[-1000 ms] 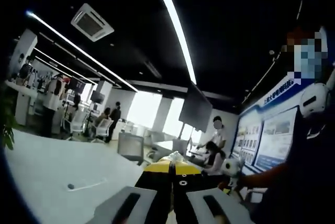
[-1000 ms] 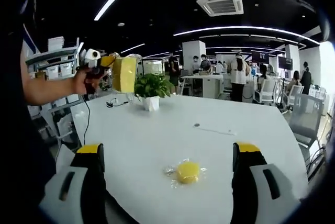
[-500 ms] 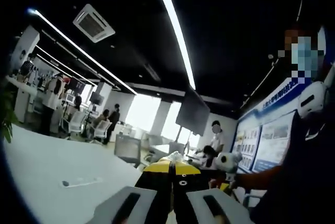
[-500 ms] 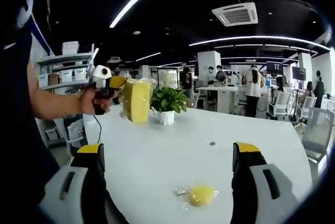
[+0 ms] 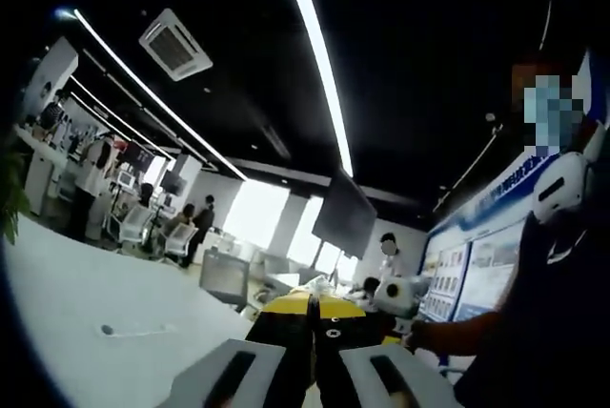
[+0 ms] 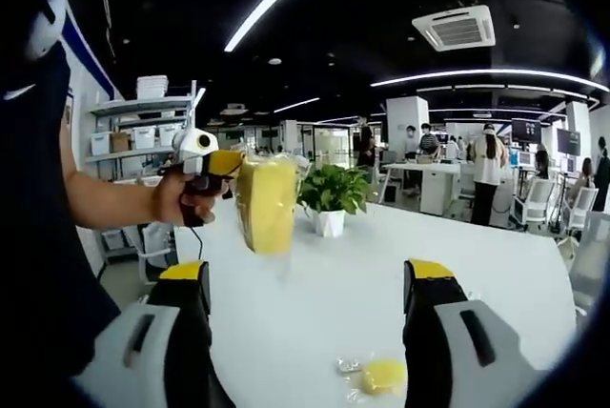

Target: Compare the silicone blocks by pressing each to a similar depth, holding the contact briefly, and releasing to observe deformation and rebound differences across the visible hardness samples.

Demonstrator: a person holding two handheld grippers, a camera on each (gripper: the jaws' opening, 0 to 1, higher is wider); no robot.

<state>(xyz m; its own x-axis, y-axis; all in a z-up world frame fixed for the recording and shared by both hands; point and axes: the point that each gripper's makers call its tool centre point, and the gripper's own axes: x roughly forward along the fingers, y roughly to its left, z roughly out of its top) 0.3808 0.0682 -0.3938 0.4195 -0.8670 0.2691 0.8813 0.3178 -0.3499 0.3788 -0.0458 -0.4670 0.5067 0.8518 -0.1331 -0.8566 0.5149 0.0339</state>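
Left gripper (image 6: 250, 189) is up off the white table (image 6: 496, 275), jaws clamped on a yellow silicone block (image 6: 266, 203). Right gripper (image 6: 310, 284) gapes wide and empty; a small round yellow block (image 6: 383, 376) lies between its fingertips, nearer the right one.

No legible text

We see printed wall posters (image 5: 486, 270) with a blue banner above, but their characters are too blurred to read.
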